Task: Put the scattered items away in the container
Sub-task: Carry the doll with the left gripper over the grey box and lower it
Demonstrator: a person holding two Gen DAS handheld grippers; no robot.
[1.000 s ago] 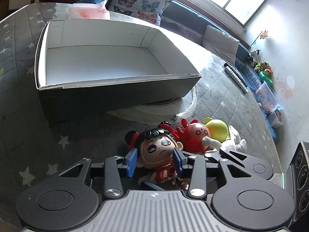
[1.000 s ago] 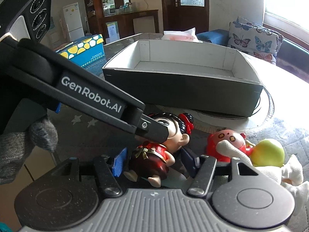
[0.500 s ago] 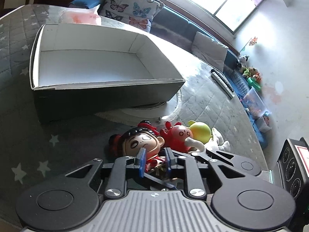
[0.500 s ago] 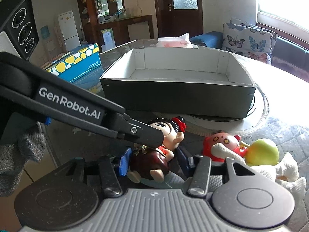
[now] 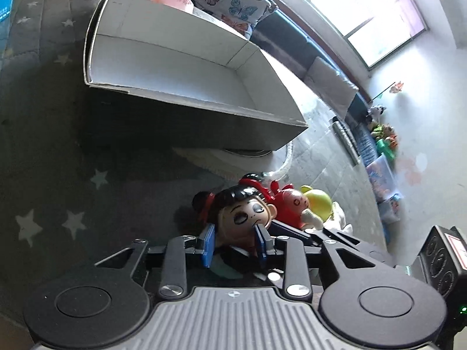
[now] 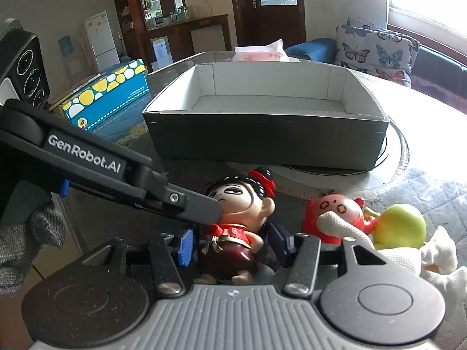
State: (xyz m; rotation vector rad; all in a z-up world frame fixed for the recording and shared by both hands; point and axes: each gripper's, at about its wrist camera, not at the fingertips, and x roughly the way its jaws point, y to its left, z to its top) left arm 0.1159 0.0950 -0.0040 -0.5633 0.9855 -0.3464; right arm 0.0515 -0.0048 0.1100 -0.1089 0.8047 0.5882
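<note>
A doll with black hair and red bows [image 5: 245, 215] lies on the grey star cloth in front of the open box [image 5: 189, 108], which is black outside and white inside. My left gripper [image 5: 235, 243] straddles the doll's head. Its jaws are opening, and the blue pads stand at either side of the face. In the right wrist view one left finger [image 6: 201, 207] rests against the doll's cheek [image 6: 242, 198]. My right gripper [image 6: 230, 243] is shut on the doll's dark red body, its jaws easing slightly. A red toy [image 6: 332, 213] and a yellow-green ball [image 6: 400, 224] lie just to the right.
The box [image 6: 262, 140] sits on a round white mat [image 6: 394, 157]. White cloth [image 6: 432, 259] lies under the ball. A blue spotted carton [image 6: 108, 99] is at the left, a tissue pack [image 6: 262, 54] is behind the box, and remotes [image 5: 344, 140] lie at the right. A gloved hand [image 6: 26, 239] holds the left gripper.
The left gripper's jaws narrowed under the doll's head, then widened again, and the gripper rolled and shifted so the box now looks tilted. The right gripper's pads drew in around the doll's body.
</note>
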